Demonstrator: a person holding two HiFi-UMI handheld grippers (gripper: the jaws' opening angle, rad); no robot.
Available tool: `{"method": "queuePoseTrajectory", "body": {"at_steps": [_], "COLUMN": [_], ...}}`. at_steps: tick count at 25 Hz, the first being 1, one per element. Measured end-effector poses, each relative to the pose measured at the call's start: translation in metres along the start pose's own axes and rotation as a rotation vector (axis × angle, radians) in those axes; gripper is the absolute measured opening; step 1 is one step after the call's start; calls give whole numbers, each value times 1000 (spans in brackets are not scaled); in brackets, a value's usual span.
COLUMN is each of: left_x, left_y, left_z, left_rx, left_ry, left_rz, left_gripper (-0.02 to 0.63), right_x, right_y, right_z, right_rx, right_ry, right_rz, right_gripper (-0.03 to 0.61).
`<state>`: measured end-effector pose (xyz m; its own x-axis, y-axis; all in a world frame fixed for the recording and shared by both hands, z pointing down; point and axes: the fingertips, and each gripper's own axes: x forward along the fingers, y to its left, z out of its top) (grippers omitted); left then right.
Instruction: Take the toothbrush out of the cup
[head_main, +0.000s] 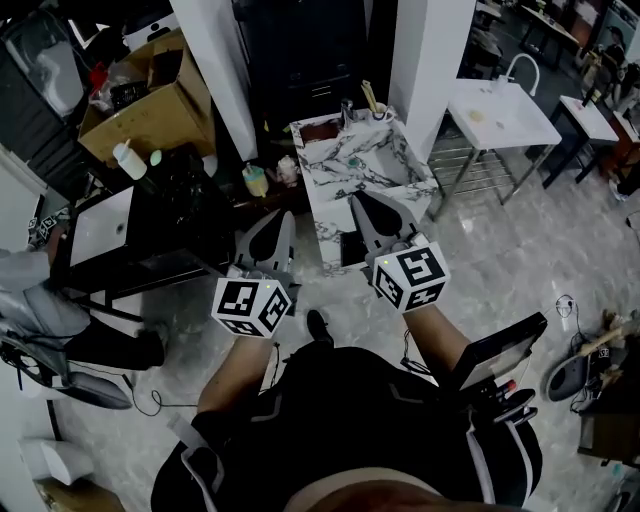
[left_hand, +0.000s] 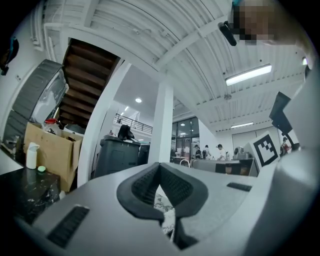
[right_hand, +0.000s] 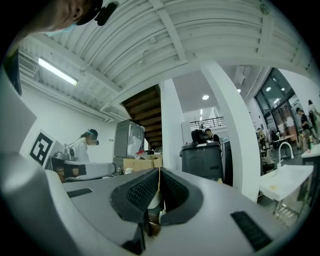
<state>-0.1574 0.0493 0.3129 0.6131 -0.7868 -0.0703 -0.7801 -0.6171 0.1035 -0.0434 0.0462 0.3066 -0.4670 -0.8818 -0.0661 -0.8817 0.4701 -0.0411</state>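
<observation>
I judge the step in hand to be the approach, because both tools are well apart from the work. The white marble-patterned counter with dark veins (head_main: 405, 172) stands ahead of me. The small pale cup (head_main: 381, 113) sits at its far end, just beside the white square pillar (head_main: 430, 50). The light-coloured toothbrush (head_main: 367, 94) stands up out of the cup and leans a little to the left. It is too small here to tell which end is up.

The left gripper (head_main: 283, 215) has its jaws pressed together with nothing between them, and its own view shows the black pads meeting at the tip. The right gripper (head_main: 356, 198) is the same, with its jaws together and empty. Both point level toward the near end of the counter.

To do this step well, I would bring the right gripper over the counter toward the far end, since it is the nearer one to the cup. I would spread its jaws before it arrives, not beside the brush. I would then pinch the handle above the rim and lift along its lean, so the cup does not tip. The left gripper could steady the cup from the left side if it starts to slide. There are dark fittings near the cup, so I would come in slowly.
</observation>
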Motion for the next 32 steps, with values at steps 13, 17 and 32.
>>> {"method": "queuePoseTrajectory", "body": {"at_steps": [13, 17, 32], "left_x": [82, 102, 165], "left_y": [75, 103, 150], "left_z": [-10, -16, -15], "left_rx": [-32, -36, -69], "left_ry": [9, 18, 31], "left_rz": [-21, -11, -74], "left_gripper": [3, 3, 3], "right_x": [95, 129, 186], "right_y": [-48, -57, -104], "right_z": [-18, -25, -31], "right_rx": [-15, -16, -29], "right_ry": [73, 80, 103], "right_rz": [-62, -64, -143], "right_gripper": [26, 26, 26]}}
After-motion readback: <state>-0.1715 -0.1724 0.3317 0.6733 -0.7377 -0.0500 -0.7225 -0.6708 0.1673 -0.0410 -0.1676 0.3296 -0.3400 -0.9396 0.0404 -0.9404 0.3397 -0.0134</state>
